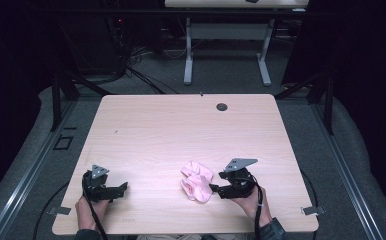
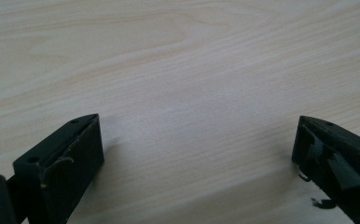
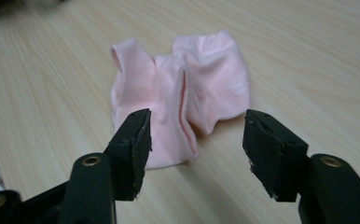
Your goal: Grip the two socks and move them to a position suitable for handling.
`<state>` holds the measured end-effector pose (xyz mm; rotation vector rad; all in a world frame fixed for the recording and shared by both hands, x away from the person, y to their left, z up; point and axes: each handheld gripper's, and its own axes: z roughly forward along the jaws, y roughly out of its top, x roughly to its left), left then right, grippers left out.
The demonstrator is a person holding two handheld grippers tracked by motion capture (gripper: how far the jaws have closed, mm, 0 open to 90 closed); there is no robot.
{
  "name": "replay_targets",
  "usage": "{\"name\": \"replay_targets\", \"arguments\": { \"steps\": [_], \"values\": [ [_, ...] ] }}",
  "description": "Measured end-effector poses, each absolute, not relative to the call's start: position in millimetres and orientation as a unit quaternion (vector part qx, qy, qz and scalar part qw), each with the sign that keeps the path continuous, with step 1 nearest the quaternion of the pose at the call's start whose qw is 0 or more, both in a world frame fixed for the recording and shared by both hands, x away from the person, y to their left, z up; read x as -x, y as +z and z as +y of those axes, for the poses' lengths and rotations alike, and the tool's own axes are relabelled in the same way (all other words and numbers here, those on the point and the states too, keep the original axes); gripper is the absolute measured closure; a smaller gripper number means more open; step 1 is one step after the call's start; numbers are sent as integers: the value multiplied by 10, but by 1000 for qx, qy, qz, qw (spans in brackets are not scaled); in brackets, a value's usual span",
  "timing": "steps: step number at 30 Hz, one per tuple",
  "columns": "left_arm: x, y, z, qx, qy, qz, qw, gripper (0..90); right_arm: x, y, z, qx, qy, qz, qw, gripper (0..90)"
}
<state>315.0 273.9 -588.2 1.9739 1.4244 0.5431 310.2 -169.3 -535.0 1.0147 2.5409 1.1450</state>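
Tabletop (image 1: pixel 146 130) under my left gripper (image 2: pixel 194 154) is bare, jaws spread wide and empty. Right of it lies a crumpled pink sock (image 1: pixel 197 181), just before my right gripper (image 3: pixel 194 154), jaws parted, empty. I'd advance low and pinch one cuff edge cleanly.

Crumpled pink cloth (image 1: pixel 197 180) (image 3: pixel 183 98) on the table's near edge, right of centre.
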Motion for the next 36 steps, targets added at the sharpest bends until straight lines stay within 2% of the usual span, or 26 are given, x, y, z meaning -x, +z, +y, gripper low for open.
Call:
{"name": "replay_targets", "arguments": {
  "steps": [4,5,6,7,8,9,10,11,15,17,23,30,34,36],
  "values": [
    [-3065,-5783,2578,-739,187,535,365,2,-3094,-5442,-1648,-343,371,859,84,469],
    [-3032,-5712,2388,-745,151,512,401,2,-3095,-5485,-1625,-344,363,862,82,512],
    [-3032,-5712,2388,-745,151,512,401,4,-3095,-5485,-1625,-344,363,862,82,512],
    [-3029,-5659,2155,-758,118,489,414,19,-3096,-5517,-1600,-347,362,862,79,556],
    [-3029,-5659,2155,-758,118,489,414,50,-3095,-5526,-1591,-346,360,863,81,570],
    [-3040,-5636,1919,-771,96,465,425,86,-3094,-5535,-1577,-348,358,863,82,575],
    [-3040,-5636,1919,-771,96,465,425,119,-3094,-5535,-1577,-348,358,863,82,575],
    [-3069,-5631,1711,-785,67,444,427,157,-3102,-5556,-1567,-346,356,864,80,590],
    [-3124,-5626,1410,-810,48,415,411,211,-3112,-5584,-1578,-354,353,863,75,619],
    [-3160,-5634,1333,-816,40,411,405,213,-3109,-5586,-1577,-354,350,864,75,624],
    [-3300,-5672,1218,-813,-3,411,412,299,-3116,-5595,-1550,-355,352,863,71,671],
    [-3389,-5703,1092,-828,-22,392,401,479,-3127,-5626,-1524,-355,352,863,69,779],
    [-3389,-5723,1029,-835,-23,385,394,661,-3118,-5639,-1529,-355,354,863,69,847],
    [-3372,-5723,1011,-836,-15,384,392,754,-3111,-5642,-1526,-358,356,860,72,853]
  ]
}}
